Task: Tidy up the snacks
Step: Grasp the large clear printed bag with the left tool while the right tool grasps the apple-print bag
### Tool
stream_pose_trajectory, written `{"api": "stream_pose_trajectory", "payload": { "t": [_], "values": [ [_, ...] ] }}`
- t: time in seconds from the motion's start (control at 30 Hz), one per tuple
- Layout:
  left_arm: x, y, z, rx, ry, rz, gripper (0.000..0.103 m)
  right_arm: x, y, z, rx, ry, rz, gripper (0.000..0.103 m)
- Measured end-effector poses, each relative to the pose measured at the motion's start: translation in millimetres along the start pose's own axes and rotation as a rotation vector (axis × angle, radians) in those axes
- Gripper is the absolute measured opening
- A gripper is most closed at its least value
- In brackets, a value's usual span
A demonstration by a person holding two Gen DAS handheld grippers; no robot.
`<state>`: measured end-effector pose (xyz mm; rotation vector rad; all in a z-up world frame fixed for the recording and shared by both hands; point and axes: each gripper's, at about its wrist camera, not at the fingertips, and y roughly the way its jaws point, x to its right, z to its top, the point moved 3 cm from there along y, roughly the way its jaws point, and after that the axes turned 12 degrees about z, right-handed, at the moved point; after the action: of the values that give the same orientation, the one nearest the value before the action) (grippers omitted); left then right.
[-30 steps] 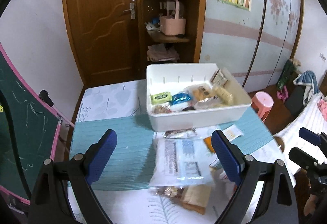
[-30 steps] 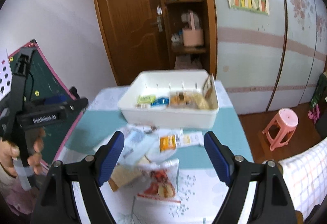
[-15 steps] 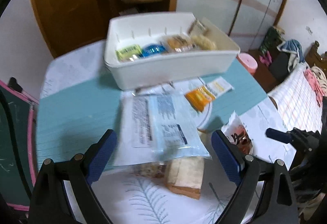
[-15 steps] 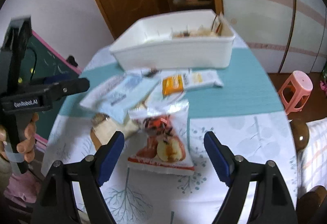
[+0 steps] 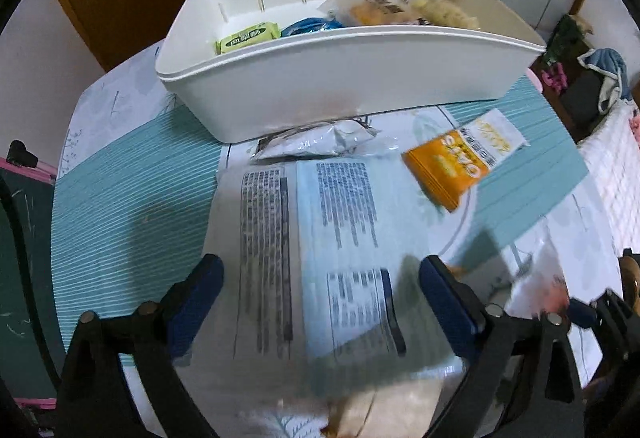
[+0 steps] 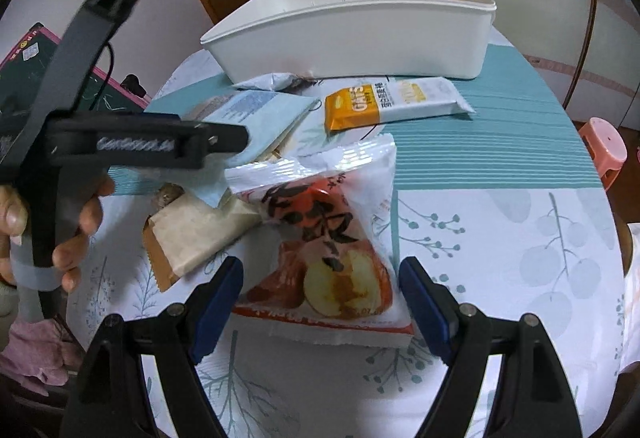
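A: Where are the snacks?
B: Some fill the white plastic bin point(image 5: 352, 94) at the table's far edge; a pale-blue flat packet point(image 5: 320, 250) lies before it, an apple-printed pouch point(image 6: 328, 242) alongside.

A: Grippers?
B: Left gripper point(image 5: 320, 302) opening over the packet; right gripper point(image 6: 320, 302) gapes astride the pouch, gripping nothing.

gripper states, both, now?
Left hand-held gripper: jaws opening, holding nothing, over the blue packet.
Right hand-held gripper: open, holding nothing, astride the apple snack bag.
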<state>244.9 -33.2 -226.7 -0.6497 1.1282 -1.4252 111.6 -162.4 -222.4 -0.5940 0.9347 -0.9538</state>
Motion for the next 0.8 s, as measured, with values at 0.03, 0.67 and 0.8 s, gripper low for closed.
{"api": "stream_pose_trajectory", "payload": {
  "t": [0.03, 0.67, 0.8],
  "values": [
    [2, 2, 2, -0.004, 0.005, 0.008, 0.102, 1, 2, 0, -0.004, 0.003, 0.002, 0.081],
    [25, 36, 20, -0.054, 0.122, 0.128, 0.103, -11, 14, -2, -0.026, -0.063, -0.065, 0.068],
    [29, 35, 20, -0.080, 0.137, 0.131, 0.103, -8, 13, -2, -0.025, -0.048, -0.057, 0.063]
  ]
}}
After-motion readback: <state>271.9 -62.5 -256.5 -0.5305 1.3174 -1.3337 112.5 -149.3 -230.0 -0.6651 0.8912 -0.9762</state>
